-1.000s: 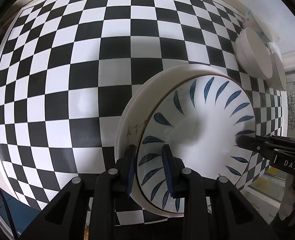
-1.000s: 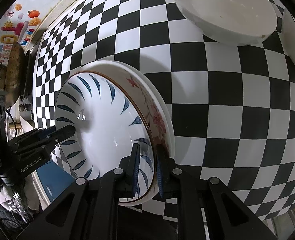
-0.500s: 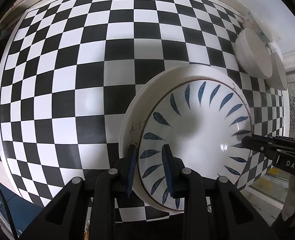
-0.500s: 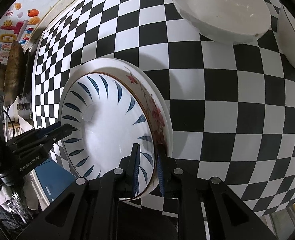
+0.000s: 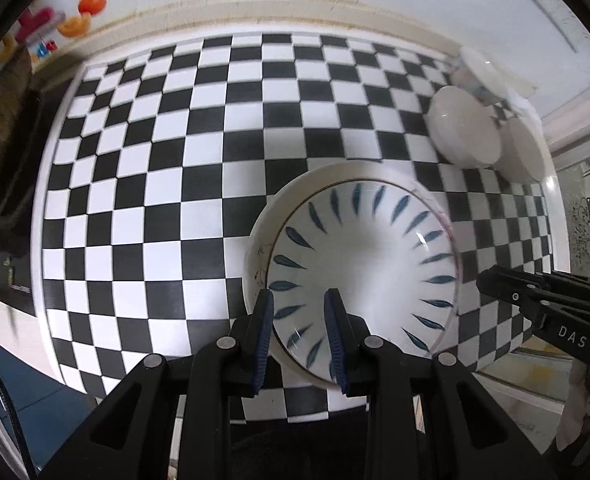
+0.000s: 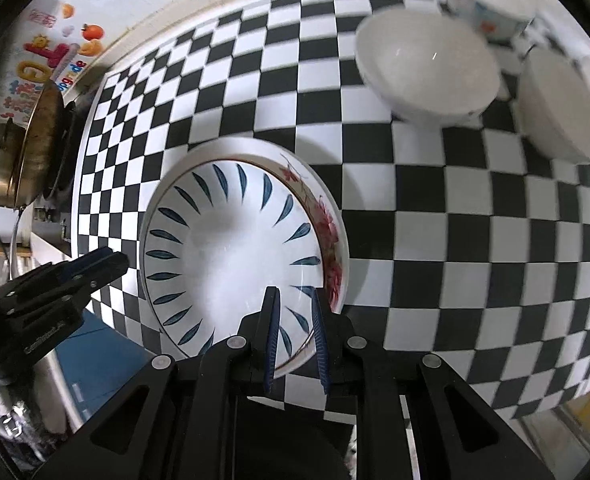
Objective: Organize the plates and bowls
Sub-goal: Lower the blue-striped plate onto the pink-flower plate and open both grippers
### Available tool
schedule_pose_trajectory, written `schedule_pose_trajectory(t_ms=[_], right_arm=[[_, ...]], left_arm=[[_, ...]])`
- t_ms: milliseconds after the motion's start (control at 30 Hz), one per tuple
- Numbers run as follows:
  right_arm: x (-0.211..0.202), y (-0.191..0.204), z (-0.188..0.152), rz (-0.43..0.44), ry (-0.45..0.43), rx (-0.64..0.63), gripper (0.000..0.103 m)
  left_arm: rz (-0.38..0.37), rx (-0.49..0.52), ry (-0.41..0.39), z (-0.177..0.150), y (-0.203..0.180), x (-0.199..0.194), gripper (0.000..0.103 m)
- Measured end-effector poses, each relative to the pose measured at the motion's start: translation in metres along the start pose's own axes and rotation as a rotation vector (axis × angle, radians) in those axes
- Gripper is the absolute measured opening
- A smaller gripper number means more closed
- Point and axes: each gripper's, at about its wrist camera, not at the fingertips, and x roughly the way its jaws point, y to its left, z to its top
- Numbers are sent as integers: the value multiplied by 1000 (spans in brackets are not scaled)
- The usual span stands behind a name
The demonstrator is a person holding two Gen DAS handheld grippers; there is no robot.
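A white plate with blue leaf marks [image 5: 359, 264] sits nested in a larger white plate with red flowers [image 6: 327, 224]. My left gripper [image 5: 301, 320] is shut on the near left rim of the stacked plates. My right gripper [image 6: 295, 312] is shut on the right rim of the stacked plates [image 6: 231, 256]. The stack is held above the checkered table [image 5: 167, 184]. The right gripper's body shows in the left wrist view [image 5: 543, 300]. The left gripper's body shows in the right wrist view [image 6: 55, 284].
Two white bowls [image 6: 427, 64] [image 6: 563, 108] and a patterned bowl [image 6: 487, 4] stand at the table's far right; they also show in the left wrist view [image 5: 463, 132]. A wok and a metal pot [image 6: 19, 148] stand left of the table. A wall runs behind.
Both grippers have lifted the stacked plates and pulled back; the table looks farther away, and more of the wall and the far bowls is in view.
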Motion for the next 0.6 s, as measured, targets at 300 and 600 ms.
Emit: schedule_pose_trajectory(t_ms=[300,600], right_arm=[[-55,31,-50,-26,-110,-37,19],[-95,46,-101,-6,-188,-2,20]], left_arm=[[13,36,-88,-35,-13,-52,24],[30,53,-146,-73,-22,-90,24]])
